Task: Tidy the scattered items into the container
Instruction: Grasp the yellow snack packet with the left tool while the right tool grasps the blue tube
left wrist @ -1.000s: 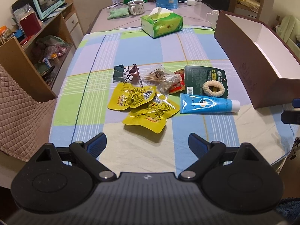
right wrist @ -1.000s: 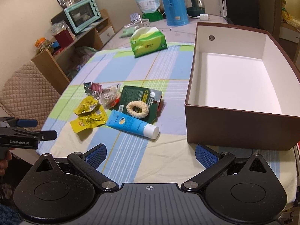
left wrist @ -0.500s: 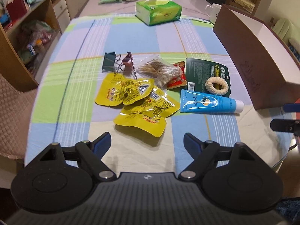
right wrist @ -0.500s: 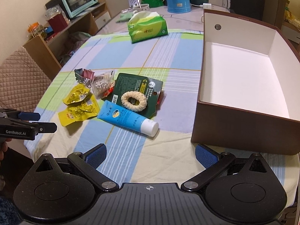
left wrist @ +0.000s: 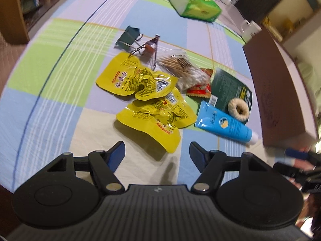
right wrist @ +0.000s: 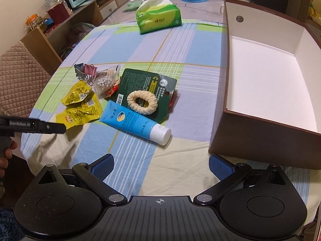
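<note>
Now | left gripper (right wrist: 60,129) "GenRobot.AI", spread wide | right gripper (right wrist: 160,163) spread wide | yellow packets (left wrist: 152,118) near left

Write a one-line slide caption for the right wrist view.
Open right gripper faces a blue tube, hair tie and yellow snack packets beside an empty brown box.

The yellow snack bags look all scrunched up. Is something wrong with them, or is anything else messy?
The yellow snack bags are crumpled and piled on each other. The blue tube lies on its side, overlapping the green card with the hair tie. The brown box holds nothing. Nothing looks spilled or broken.
</note>
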`<action>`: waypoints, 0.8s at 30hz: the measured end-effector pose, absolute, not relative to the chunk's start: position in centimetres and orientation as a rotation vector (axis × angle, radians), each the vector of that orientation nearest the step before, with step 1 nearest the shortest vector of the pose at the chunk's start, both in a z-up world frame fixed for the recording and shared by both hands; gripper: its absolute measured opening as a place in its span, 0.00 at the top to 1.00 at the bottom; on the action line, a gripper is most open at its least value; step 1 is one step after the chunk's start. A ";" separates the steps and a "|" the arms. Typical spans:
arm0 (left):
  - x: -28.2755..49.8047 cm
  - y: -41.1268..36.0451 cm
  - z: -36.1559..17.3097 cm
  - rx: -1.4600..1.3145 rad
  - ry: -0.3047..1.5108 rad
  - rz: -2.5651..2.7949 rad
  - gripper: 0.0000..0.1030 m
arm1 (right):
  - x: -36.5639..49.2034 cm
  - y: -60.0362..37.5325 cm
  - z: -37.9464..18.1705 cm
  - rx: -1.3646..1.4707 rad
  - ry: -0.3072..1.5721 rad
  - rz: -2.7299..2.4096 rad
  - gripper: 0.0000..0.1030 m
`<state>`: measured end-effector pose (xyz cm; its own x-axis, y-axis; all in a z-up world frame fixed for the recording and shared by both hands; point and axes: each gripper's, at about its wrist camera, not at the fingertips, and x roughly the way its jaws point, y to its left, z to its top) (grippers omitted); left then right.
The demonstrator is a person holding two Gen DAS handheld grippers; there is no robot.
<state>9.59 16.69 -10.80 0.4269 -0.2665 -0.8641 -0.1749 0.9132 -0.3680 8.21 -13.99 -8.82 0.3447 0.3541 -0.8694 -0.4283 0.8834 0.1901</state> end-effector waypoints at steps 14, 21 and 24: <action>11.5 19.0 -13.0 -0.678 1.130 -0.032 0.59 | 9.2 -13.5 -9.5 -0.085 1.141 0.499 0.00; 12.0 19.8 -13.3 -0.718 1.123 -0.053 0.88 | 9.4 -12.9 -9.8 -0.088 1.157 0.506 0.00; 12.1 19.9 -12.6 -0.677 1.107 -0.090 0.92 | 9.4 -12.3 -10.0 -0.095 1.164 0.526 0.00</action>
